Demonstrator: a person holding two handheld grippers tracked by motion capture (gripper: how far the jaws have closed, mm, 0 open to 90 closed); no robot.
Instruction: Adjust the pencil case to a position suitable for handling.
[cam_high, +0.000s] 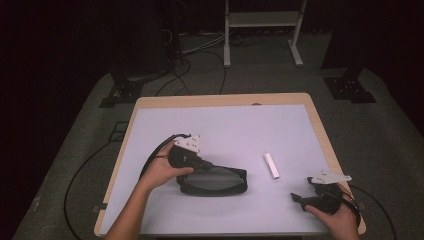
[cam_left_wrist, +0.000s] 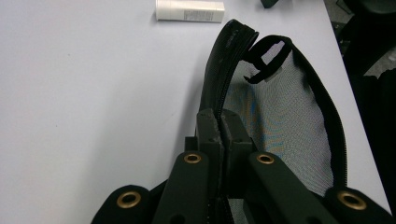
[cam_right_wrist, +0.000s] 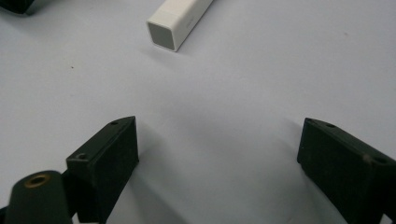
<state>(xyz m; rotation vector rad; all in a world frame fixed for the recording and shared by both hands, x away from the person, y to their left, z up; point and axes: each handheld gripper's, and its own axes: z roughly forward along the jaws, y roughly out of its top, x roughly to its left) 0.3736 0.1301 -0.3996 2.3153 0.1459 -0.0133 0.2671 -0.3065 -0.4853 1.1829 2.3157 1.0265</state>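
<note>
White box (cam_right_wrist: 180, 21) far end cut off; label print (cam_left_wrist: 198, 15) unreadable.

Black mesh-cloth pouch (cam_left_wrist: 285, 116), smooth white plastic tube (cam_left_wrist: 189, 10), matt table cover (cam_high: 225, 125).

The high view looked forward and down over the whole white-topped wooden table (cam_high: 300, 125). Both gripper views sat close above it, sharing the small white rectangular plastic tube (cam_left_wrist: 189, 10).
</note>
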